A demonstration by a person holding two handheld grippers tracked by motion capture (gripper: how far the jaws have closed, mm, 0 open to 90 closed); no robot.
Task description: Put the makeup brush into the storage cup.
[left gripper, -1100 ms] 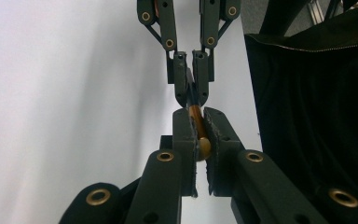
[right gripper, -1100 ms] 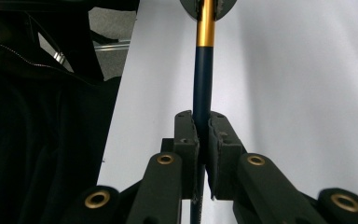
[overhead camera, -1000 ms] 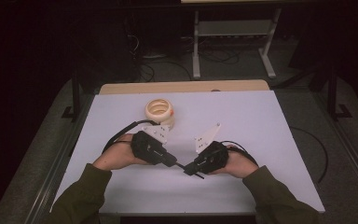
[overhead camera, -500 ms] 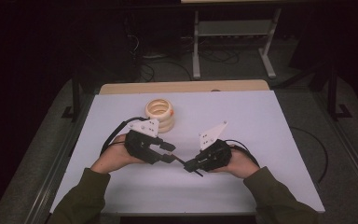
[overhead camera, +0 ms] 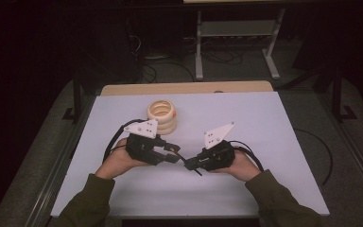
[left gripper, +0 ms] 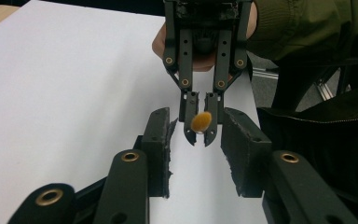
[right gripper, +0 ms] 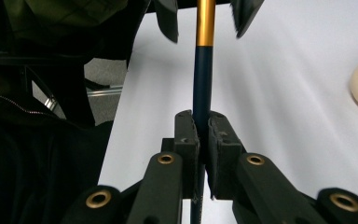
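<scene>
Holding a pen (right gripper: 202, 88), your right gripper (overhead camera: 193, 164) has its jaws pressed together on the dark blue barrel; in the right gripper view the barrel runs straight up from the pads toward 12 o'clock and turns gold near the top. That gold end (left gripper: 201, 121) faces your left gripper (overhead camera: 172, 153), whose view shows it end on as an orange-gold oval at the tips of your right gripper.

Your left gripper's jaws stand spread, one on each side of the gold end without touching it. They have just been opening and then closing a little. In the right gripper view you see those two pads at 11 and 1 o'clock of the gold part, with clear space on both sides.

From the high view, both grippers sit low over the white table (overhead camera: 264, 123), near its middle and toward your edge, tips pointing at each other: your left one at 9 o'clock of the meeting point, your right one at 3 o'clock. A cream stack of rings (overhead camera: 162, 115) stands on the table at 12 o'clock from your left gripper, just behind it and apart from the pen.
</scene>
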